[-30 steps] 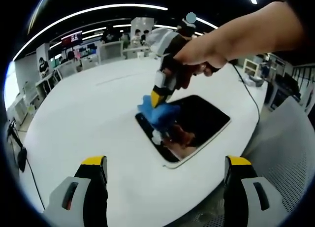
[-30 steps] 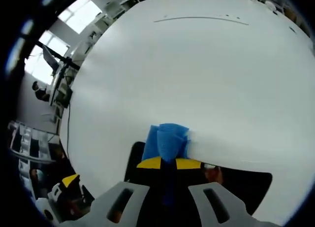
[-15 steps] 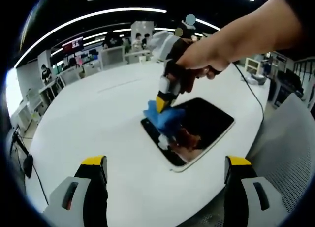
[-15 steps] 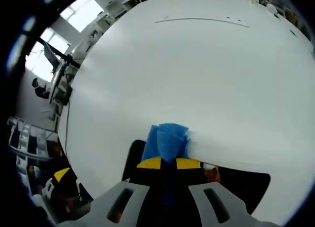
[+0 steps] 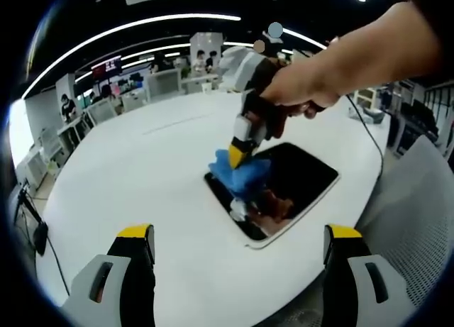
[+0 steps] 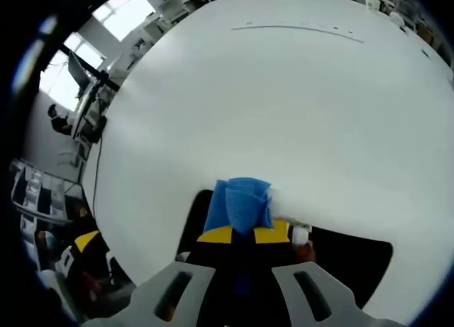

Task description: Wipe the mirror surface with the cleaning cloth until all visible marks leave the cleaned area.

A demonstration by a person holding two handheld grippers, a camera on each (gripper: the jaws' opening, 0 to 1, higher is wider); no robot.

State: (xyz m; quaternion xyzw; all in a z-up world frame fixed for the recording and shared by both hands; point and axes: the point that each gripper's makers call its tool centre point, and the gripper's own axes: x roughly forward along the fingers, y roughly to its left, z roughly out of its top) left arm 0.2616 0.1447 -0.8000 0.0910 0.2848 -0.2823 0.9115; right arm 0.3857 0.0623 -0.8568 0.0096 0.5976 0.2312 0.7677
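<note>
In the left gripper view, the left gripper hangs near the table's edge with its grey, yellow-tipped jaws spread wide, nothing between them. Beyond them the smooth white round table carries the mirror, a dark glossy rectangle with rounded corners and a thin pale rim, lying flat near the table's near-right edge. On the mirror's far-left corner sits the cloth, a soft crumpled blue wad pressed to the glass by the right gripper, which a hand grips from above. The glass reflects cloth and hand.

In the right gripper view, the right gripper's jaws are closed on the cloth, whose fine ribbed weave bunches out past the yellow tips. The mirror lies dark beneath; the table spreads beyond.
</note>
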